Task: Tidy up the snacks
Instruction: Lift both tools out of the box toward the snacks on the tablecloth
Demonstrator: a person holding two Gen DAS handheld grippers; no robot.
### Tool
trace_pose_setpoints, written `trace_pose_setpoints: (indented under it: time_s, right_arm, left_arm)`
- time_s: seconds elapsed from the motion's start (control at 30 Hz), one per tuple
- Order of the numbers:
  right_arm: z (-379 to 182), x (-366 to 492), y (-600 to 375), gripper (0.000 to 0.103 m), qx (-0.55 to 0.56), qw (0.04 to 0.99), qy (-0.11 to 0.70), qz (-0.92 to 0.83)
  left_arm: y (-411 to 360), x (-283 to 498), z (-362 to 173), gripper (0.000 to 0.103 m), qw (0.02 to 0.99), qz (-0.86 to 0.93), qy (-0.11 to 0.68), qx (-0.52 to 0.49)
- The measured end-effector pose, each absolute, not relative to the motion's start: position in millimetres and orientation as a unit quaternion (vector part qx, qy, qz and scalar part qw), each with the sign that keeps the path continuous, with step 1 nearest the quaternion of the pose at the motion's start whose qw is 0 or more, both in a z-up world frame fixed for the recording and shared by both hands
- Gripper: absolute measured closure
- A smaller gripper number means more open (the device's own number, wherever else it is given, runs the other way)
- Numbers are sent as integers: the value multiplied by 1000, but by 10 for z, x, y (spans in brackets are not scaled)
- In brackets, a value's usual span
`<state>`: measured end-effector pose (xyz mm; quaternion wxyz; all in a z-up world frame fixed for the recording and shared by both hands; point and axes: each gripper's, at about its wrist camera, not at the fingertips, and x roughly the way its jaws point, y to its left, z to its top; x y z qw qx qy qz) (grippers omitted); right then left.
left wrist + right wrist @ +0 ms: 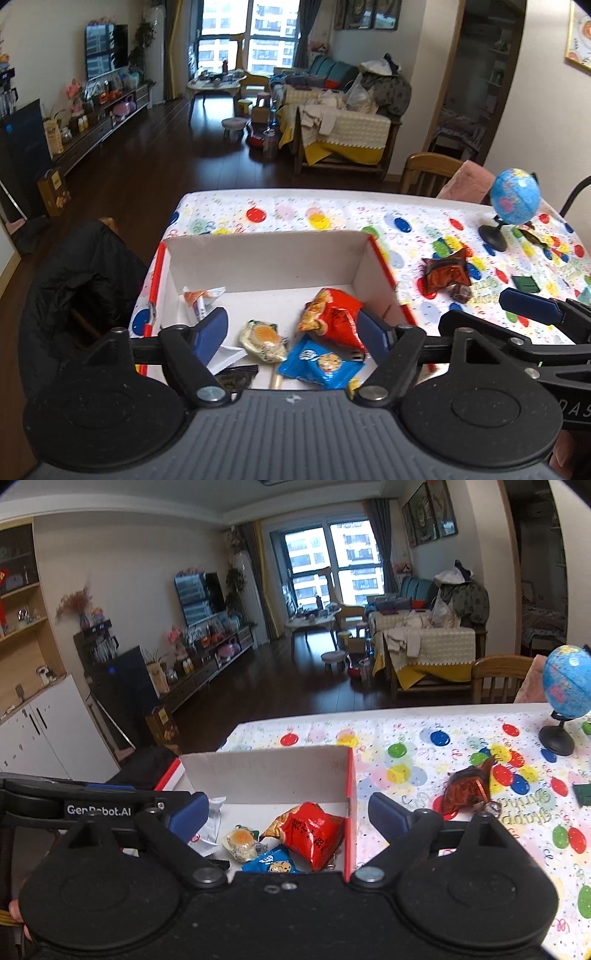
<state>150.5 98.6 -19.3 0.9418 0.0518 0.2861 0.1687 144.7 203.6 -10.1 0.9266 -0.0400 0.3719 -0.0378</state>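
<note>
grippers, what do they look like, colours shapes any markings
The left gripper has a ribbed grey body, two round black discs, black linkage arms with silver pivot bolts, and blue pads. The right gripper is built the same way but with a black body. White GenRobot.AI lettering shows on the left gripper's side in the right wrist view.
</note>
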Motion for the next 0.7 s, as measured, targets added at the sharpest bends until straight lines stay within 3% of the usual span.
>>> trace_pose_setpoints:
  time_s: [0.3, 0.43, 0.7]
  right_arm:
    - [-131, 1270, 633, 8, 67, 950, 268, 145]
    - [-161, 1197, 382, 8, 71, 952, 268, 131]
    - [-235, 1109, -296, 8, 79, 953, 277, 92]
  left_arm:
    - [1714, 1335, -2, 14, 934, -75, 347, -37]
    - [1496, 1361, -24, 3, 929, -95, 354, -44]
    - [856, 1393, -104, 3, 928, -98, 355, -53]
